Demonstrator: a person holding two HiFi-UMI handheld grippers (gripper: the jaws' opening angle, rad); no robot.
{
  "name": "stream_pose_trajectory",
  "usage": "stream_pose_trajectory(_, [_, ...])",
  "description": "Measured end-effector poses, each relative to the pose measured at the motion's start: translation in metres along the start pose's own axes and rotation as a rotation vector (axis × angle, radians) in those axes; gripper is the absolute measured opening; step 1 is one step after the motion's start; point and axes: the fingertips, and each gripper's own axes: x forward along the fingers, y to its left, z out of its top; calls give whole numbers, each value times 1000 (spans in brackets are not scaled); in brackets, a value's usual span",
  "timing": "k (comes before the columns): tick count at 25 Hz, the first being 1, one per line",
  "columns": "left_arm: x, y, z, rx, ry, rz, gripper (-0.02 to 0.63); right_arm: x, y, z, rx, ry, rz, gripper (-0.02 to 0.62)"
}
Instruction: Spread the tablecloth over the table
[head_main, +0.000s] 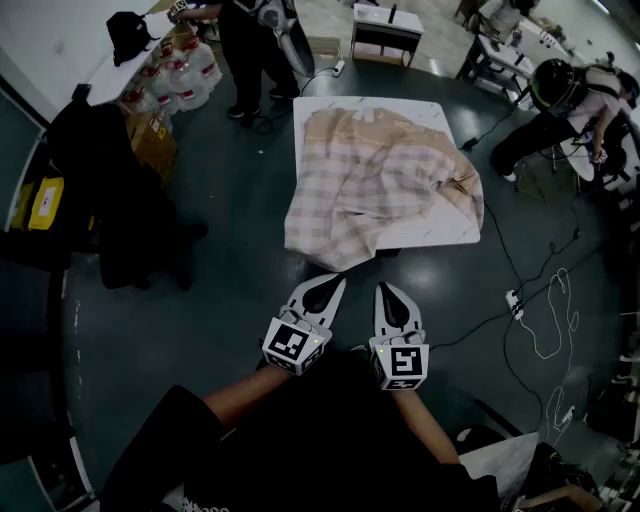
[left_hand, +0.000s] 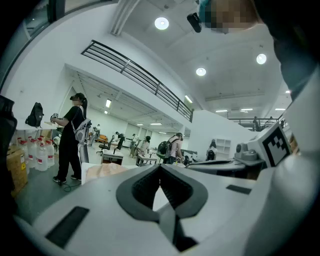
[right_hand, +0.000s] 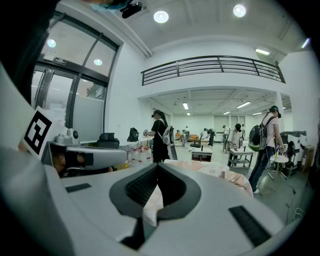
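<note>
A beige checked tablecloth (head_main: 375, 185) lies crumpled on a white square table (head_main: 320, 108). It covers most of the top, and its near-left corner hangs over the front edge. Both grippers are held side by side above the dark floor, a short way in front of the table. My left gripper (head_main: 337, 281) is shut with nothing in it, and so is my right gripper (head_main: 384, 289). In the left gripper view the shut left gripper (left_hand: 160, 168) points at the table, with the tablecloth (left_hand: 107, 170) beyond it. The right gripper view shows the shut right gripper (right_hand: 159, 166) with the tablecloth (right_hand: 215, 172) ahead.
A person (head_main: 250, 45) stands beyond the table's far-left corner, near water bottles (head_main: 185, 75) and cardboard boxes (head_main: 150, 140). Another person (head_main: 560, 105) crouches at the right. Cables and a power strip (head_main: 515, 300) lie on the floor at the right. A small table (head_main: 385, 30) stands behind.
</note>
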Motion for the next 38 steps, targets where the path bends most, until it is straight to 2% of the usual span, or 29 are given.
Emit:
stream_pose_trajectory(5, [6, 22, -6, -2, 2, -5, 17, 18, 0, -7, -8, 18, -7, 16])
stream_pose_trajectory(10, [1, 44, -17, -131, -52, -75, 17, 15, 4, -26, 67, 40, -18, 18])
stream_pose_trajectory(16, [23, 60, -70, -119, 99, -104, 18, 12, -22, -57, 160, 109, -85, 20])
stream_pose_trajectory(19, [41, 67, -93, -118, 164, -94, 18, 15, -43, -68, 193, 118, -115, 20])
stream_pose_trajectory(22, [69, 78, -109, -80, 205, -67, 18, 28, -67, -83, 193, 133, -116, 20])
stream_pose_trajectory(25, [100, 88, -122, -60, 240, -43, 18, 52, -96, -98, 200, 156, -89, 20])
stream_pose_trajectory(30, [152, 100, -136, -170, 274, -14, 18, 99, -146, -98, 197, 169, 2, 20])
stream_pose_trajectory(35, [191, 109, -165, -130, 375, 58, 18, 137, -191, -111, 195, 211, 83, 20])
stream_pose_trajectory(38, [208, 115, -184, -146, 418, 112, 18, 156, -216, -129, 184, 258, 132, 20])
